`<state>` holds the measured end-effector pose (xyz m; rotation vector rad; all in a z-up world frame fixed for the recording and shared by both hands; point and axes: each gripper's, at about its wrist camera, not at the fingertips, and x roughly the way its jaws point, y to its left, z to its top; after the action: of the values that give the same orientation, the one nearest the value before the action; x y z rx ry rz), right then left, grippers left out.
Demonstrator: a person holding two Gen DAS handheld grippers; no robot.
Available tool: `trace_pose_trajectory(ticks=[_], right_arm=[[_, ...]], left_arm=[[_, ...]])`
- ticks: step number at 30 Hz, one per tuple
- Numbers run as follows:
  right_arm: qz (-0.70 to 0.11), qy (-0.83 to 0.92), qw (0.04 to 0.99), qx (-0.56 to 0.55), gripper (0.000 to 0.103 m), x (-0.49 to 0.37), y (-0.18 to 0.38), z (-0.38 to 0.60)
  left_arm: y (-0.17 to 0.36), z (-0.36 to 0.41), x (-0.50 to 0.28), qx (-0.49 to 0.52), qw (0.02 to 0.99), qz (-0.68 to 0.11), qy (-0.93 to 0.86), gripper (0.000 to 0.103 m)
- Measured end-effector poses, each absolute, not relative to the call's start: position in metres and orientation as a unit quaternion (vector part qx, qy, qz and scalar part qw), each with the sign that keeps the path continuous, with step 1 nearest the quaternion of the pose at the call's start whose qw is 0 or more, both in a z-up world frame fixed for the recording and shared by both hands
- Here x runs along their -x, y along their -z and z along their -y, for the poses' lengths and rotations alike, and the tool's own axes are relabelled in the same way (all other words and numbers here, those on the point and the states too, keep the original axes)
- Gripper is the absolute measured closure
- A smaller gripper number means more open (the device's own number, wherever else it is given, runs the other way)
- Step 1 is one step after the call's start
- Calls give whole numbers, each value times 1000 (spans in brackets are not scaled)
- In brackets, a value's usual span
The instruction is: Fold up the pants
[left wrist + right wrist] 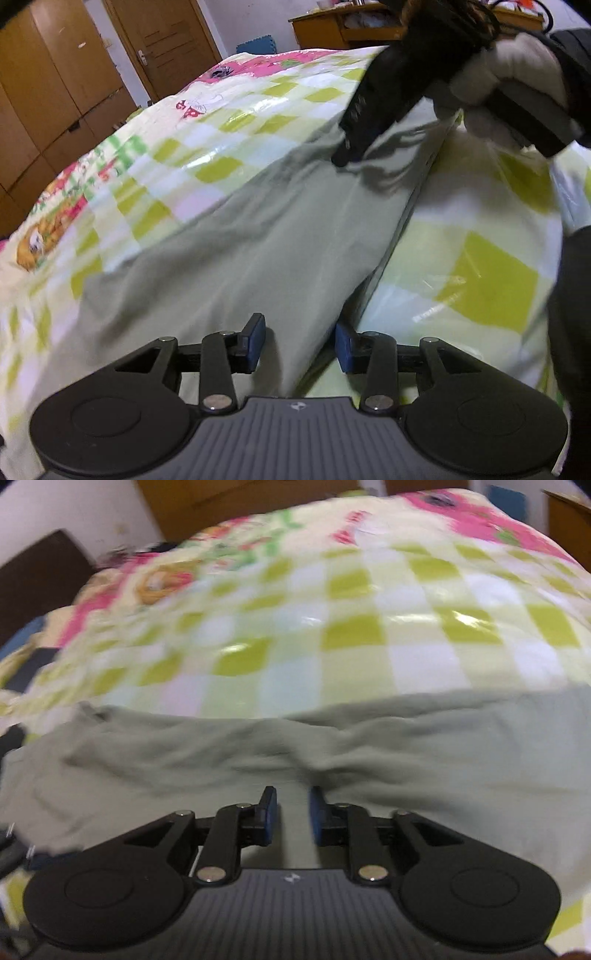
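Surface: we see a bed (258, 110) carrying everything, covered by a checked sheet (351, 627) of lime-green, white and pale squares.
Sheet print: we make out pink and orange cartoon figures (40, 240) toward its far side.
Sheet finish: we notice glossy highlights on several squares.
Lying on it: we find pale grey-green pants (240, 251) spread directly on the sheet.
Pants in the right wrist view: we see them (424, 746) run as a band across the sheet's near part, with wrinkles gathered at the middle.
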<state>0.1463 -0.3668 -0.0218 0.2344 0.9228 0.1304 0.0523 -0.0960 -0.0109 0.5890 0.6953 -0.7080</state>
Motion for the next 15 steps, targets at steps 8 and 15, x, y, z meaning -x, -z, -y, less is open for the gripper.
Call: trace_pose_trajectory(ticks=[8, 15], right_arm=[[-415, -250, 865, -132, 73, -176, -18, 286], [-467, -348, 805, -116, 70, -246, 9, 197]], left_arm=[[-4, 56, -58, -228, 873, -303, 309, 48], [-5, 17, -79, -220, 895, -295, 252, 46]])
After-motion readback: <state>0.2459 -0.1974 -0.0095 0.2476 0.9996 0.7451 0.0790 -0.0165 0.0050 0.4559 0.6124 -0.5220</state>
